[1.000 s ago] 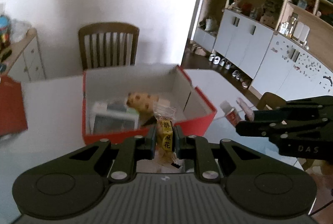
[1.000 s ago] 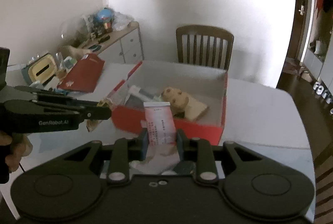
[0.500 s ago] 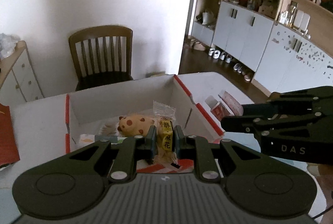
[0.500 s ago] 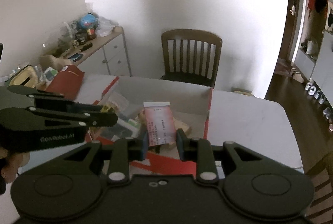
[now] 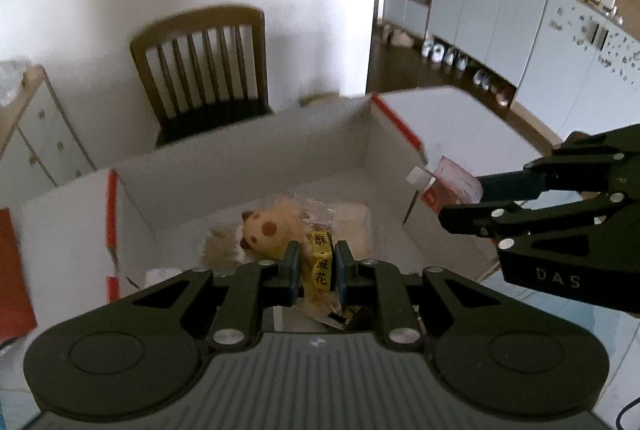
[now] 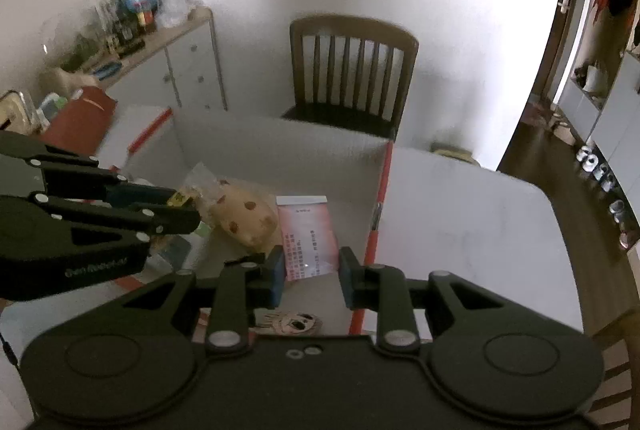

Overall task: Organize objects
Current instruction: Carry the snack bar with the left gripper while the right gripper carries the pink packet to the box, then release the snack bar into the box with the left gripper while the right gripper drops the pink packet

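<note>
Two claws hang over the open red-and-white box (image 5: 248, 166) on the bench (image 6: 460, 214), each loaded. Left claw (image 5: 316, 266) pinches a yellow snack packet (image 5: 320, 262) narrowly, its long axis upright, directly above the spotted plush toy (image 5: 268, 230) lying inside. Right claw (image 6: 312, 270) clamps a pink spouted pouch (image 6: 306, 234), also upright, over the box's right inner corner. Both loads sit inside the rim line, so release looks like a straight drop; neither seems nearer the floor.
</note>
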{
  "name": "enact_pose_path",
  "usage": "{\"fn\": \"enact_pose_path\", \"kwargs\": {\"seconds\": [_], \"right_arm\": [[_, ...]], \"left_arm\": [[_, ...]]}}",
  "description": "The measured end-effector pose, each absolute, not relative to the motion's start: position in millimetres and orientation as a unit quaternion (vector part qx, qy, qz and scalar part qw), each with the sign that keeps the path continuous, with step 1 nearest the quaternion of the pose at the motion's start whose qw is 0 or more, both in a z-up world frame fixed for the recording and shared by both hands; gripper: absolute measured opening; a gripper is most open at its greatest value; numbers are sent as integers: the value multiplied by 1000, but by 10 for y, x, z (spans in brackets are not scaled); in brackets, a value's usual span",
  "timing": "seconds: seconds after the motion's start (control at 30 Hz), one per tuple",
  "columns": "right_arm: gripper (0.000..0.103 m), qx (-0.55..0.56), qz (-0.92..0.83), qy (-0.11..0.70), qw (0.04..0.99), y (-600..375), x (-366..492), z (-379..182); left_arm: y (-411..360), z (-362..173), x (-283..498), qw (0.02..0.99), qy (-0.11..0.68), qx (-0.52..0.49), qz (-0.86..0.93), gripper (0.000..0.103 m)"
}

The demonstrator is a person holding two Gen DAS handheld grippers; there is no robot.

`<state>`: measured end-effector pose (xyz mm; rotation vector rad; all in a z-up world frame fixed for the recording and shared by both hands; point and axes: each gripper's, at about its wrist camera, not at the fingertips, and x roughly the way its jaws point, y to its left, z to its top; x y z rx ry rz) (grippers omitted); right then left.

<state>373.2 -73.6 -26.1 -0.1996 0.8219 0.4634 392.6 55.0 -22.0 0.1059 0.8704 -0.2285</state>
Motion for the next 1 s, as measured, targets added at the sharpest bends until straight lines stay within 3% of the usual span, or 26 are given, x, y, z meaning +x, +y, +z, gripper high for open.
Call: {"fn": "enact_pose_path", "kwargs": {"seconds": [0.37,0.77,1.0], "right_arm": [[27,-146,235,432,858,-497,3961,-589],[27,-156,248,447,845,-424,3996,-716],[34,-160,245,443,847,-465,3984,-695]], "left_arm": [[540,-713,4198,864,486,70,-108,17],[541,-859,4302,851,511,65,-105,17],[536,-908,4352,847,519,63,-95,17]]}}
